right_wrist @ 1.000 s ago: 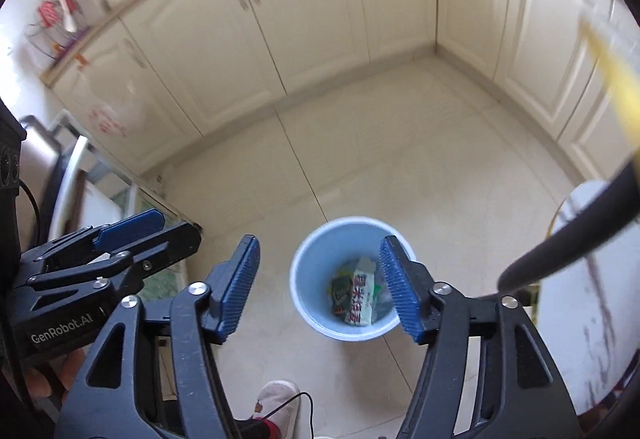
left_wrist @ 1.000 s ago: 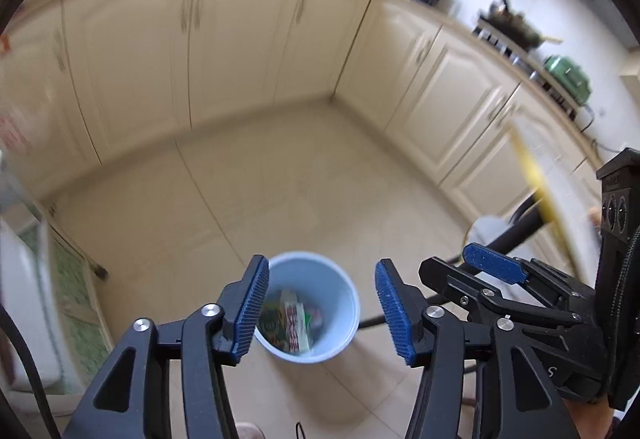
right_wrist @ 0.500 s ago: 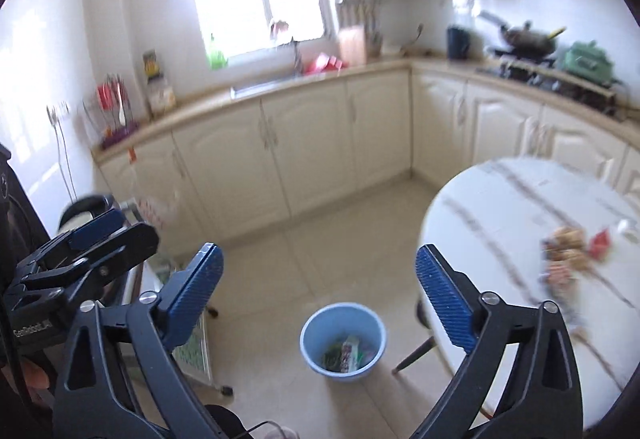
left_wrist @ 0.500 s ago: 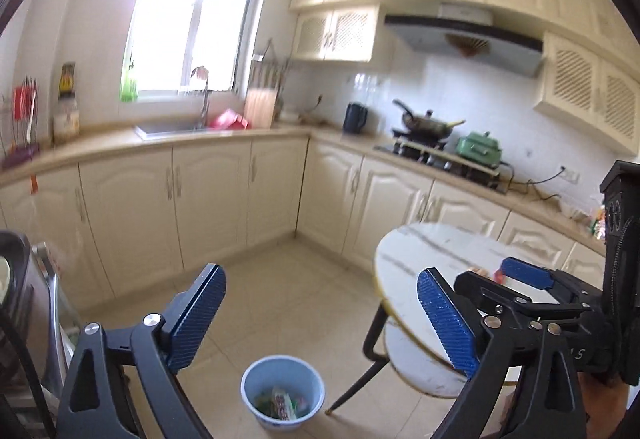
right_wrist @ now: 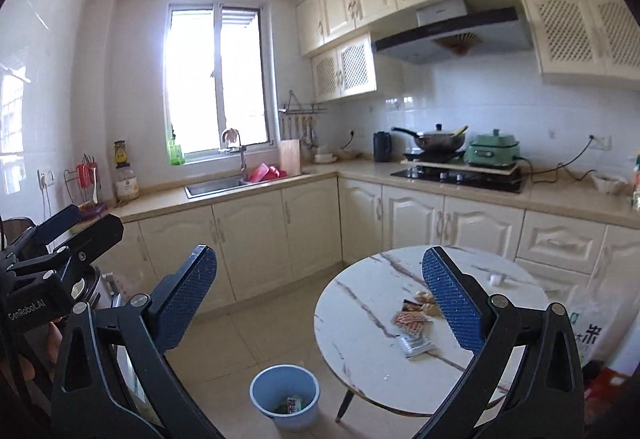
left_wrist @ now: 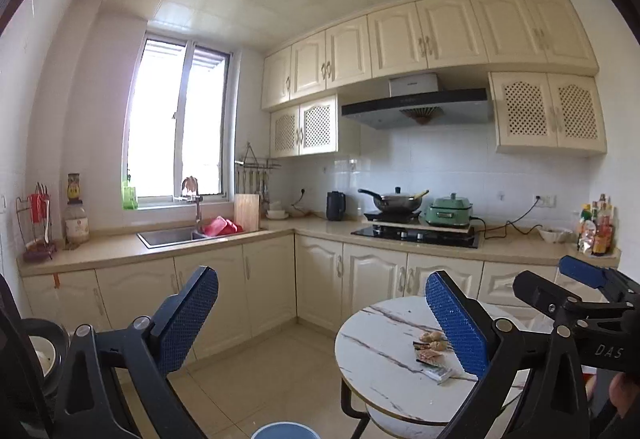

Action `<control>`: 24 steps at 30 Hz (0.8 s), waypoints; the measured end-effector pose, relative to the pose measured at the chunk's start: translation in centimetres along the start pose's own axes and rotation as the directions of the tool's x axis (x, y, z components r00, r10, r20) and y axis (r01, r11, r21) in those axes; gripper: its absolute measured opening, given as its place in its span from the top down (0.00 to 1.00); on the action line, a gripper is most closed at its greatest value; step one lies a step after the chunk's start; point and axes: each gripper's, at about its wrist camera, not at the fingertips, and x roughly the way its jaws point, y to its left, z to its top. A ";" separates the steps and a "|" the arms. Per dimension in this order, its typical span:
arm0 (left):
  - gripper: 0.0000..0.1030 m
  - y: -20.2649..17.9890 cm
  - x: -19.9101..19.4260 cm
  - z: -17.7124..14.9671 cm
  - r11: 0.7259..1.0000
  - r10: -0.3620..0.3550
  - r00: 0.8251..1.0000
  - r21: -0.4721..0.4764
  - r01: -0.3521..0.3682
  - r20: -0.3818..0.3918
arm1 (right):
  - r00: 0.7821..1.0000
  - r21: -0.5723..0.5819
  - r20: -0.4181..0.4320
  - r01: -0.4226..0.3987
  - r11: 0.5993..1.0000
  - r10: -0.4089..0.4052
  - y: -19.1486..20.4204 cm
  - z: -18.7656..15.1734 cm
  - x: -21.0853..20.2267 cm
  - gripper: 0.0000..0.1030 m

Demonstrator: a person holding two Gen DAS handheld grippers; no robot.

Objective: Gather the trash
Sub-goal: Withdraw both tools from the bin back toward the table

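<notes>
A: Item one, lower left of the right wrist view: our left gripper (right_wrist: 48, 235), seen from the side. In its own view the left gripper (left_wrist: 320, 323) has its blue pads spread wide, nothing between them.

B: Agreed. Item two, bottom centre of the right wrist view: the blue bin (right_wrist: 285, 395) on the floor, with a few packets lying in its bottom. In the left wrist view we see only the rim of the blue bin (left_wrist: 286, 429) at the bottom edge.

A: Item three, centre of the right wrist view: our right gripper (right_wrist: 320, 303), pads also spread wide and holding nothing.

B: Item four, right of centre: the round marble table (right_wrist: 360, 355), just to the right of the bin. On it we list the trash: an orange wrapper (right_wrist: 410, 321), a white wrapper (right_wrist: 416, 345) just below it, and brownish scraps (right_wrist: 424, 297) above, partly hidden by the right pad.

A: In the left wrist view we count the same table (left_wrist: 380, 367) and the white wrapper (left_wrist: 438, 372) at lower right.

B: Item five, far right of the right wrist view: a white printed bag (right_wrist: 592, 323) beside the table.
</notes>
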 end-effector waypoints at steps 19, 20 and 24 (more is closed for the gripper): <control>0.01 -1.0 -2.4 -5.9 1.000 -0.009 0.999 0.019 0.008 0.047 | 0.992 -0.013 0.103 0.080 0.997 -0.078 -0.6 1.2 -5.6 0.00; 0.01 -1.0 -2.3 -5.7 1.000 -0.007 0.999 0.018 0.007 0.044 | 0.992 -0.013 0.101 0.081 0.997 -0.079 -0.6 1.1 -5.6 0.00; 0.01 -1.3 -1.3 -5.2 1.000 -0.009 0.999 0.017 0.008 0.035 | 0.992 -0.012 0.094 0.083 0.996 -0.082 -1.1 0.8 -5.3 0.00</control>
